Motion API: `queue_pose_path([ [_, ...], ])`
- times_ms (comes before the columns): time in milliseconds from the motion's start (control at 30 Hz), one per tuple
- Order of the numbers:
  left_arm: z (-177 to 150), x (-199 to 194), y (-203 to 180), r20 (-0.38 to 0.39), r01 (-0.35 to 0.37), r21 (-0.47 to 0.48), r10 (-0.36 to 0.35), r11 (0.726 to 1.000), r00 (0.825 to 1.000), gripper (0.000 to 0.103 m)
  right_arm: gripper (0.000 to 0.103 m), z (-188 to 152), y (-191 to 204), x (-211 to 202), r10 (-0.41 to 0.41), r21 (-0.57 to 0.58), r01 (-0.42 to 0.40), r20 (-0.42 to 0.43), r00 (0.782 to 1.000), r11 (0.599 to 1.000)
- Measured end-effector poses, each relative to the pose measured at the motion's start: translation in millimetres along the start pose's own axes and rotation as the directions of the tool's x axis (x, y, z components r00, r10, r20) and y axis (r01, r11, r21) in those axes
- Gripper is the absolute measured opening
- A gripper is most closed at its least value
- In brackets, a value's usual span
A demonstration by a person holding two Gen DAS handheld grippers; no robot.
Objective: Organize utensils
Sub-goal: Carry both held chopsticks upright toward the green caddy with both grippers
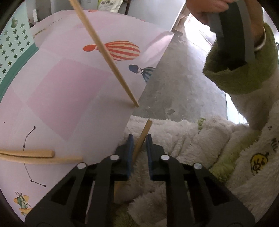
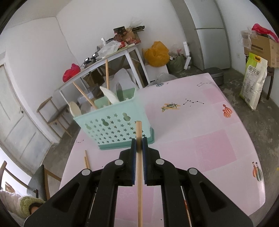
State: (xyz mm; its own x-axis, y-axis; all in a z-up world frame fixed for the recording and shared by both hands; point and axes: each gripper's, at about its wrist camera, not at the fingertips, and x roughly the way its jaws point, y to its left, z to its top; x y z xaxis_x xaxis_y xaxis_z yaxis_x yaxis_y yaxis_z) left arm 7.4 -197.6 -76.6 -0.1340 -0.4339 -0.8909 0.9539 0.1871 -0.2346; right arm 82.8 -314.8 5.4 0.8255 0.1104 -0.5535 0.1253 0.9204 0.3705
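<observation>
My left gripper [image 1: 139, 138] hangs just off the table's edge, above a fluffy white robe, shut on a short wooden chopstick [image 1: 146, 128] that slants between its blue pads. Two more chopsticks [image 1: 43, 157] lie side by side on the pink table [image 1: 69, 97] at the left. My right gripper [image 2: 139, 141] is shut on a long chopstick [image 2: 139, 129]; the left wrist view shows that long chopstick [image 1: 104, 52] with its tip resting on the table near the edge. The mint star-pierced basket [image 2: 115, 125] stands beyond it and holds spoons and chopsticks.
A person's hand [image 1: 205, 10] and green-cuffed sleeve [image 1: 235, 75] grip the right tool. The table's edge [image 1: 150, 82] drops to a grey floor. Behind the basket stand a cluttered white side table [image 2: 111, 55], a wooden chair [image 2: 52, 113], a fridge [image 2: 209, 35] and a rice bag [image 2: 254, 82].
</observation>
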Motion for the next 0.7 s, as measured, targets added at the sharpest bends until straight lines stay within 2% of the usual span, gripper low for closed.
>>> queue_pose_path([
  [133, -5.5, -14.8, 3.5, 0.030, 0.053, -0.051, -0.052, 0.997, 0.998, 0.012, 0.007, 2.6, -1.4, -1.3, 0.002, -0.005, -0.002, 0.011, 1.000, 1.000],
  [233, -9.4, -31.9, 12.1, 0.082, 0.103, -0.104, -0.095, 0.989, 0.992, 0.012, 0.007, 6.2, -1.9, -2.8, 0.004, -0.011, -0.004, 0.025, 1.000, 1.000],
  [333, -13.2, -66.3, 22.7, 0.167, 0.145, -0.160, -0.118, 0.976, 0.979, 0.012, 0.007, 8.8, -3.1, -3.0, 0.008, -0.012, -0.007, 0.033, 0.999, 1.000],
  [400, -16.6, -96.4, 34.4, 0.249, 0.176, -0.207, -0.122, 0.962, 0.961, 0.012, 0.007, 10.1, -4.0, -2.0, 0.014, -0.010, -0.013, 0.035, 0.999, 1.000],
  [467, -20.6, -128.8, 49.0, 0.346, 0.218, -0.253, -0.122, 0.943, 0.930, 0.012, 0.007, 11.0, -4.1, -1.0, 0.022, -0.006, -0.022, 0.037, 0.999, 1.000],
  [500, -23.0, -148.9, 58.7, 0.409, 0.248, -0.279, -0.119, 0.928, 0.905, 0.012, 0.007, 11.6, -3.9, 0.0, 0.028, -0.005, -0.028, 0.037, 0.999, 1.000],
  [567, -26.6, -188.3, 76.5, 0.524, 0.285, -0.314, -0.086, 0.906, 0.848, 0.005, 0.007, 12.0, -2.9, 1.0, 0.033, -0.006, -0.033, 0.035, 0.999, 0.999],
  [600, -27.0, -201.8, 82.3, 0.560, 0.299, -0.324, -0.072, 0.898, 0.825, 0.005, 0.007, 12.6, -1.7, 2.4, 0.035, -0.010, -0.035, 0.034, 0.999, 0.999],
  [633, -28.4, -220.8, 91.0, 0.609, 0.304, -0.345, -0.035, 0.888, 0.792, 0.004, 0.007, 13.3, -0.6, 3.5, 0.037, -0.013, -0.036, 0.033, 0.999, 0.999],
  [667, -27.4, -234.1, 95.6, 0.636, 0.302, -0.355, -0.009, 0.885, 0.772, 0.004, 0.007, 13.6, 0.3, 4.0, 0.038, -0.015, -0.037, 0.033, 0.999, 0.999],
  [700, -28.0, -251.4, 101.4, 0.672, 0.295, -0.367, 0.032, 0.882, 0.740, 0.004, 0.007, 14.3, 1.6, 4.7, 0.039, -0.018, -0.038, 0.033, 0.999, 0.999],
])
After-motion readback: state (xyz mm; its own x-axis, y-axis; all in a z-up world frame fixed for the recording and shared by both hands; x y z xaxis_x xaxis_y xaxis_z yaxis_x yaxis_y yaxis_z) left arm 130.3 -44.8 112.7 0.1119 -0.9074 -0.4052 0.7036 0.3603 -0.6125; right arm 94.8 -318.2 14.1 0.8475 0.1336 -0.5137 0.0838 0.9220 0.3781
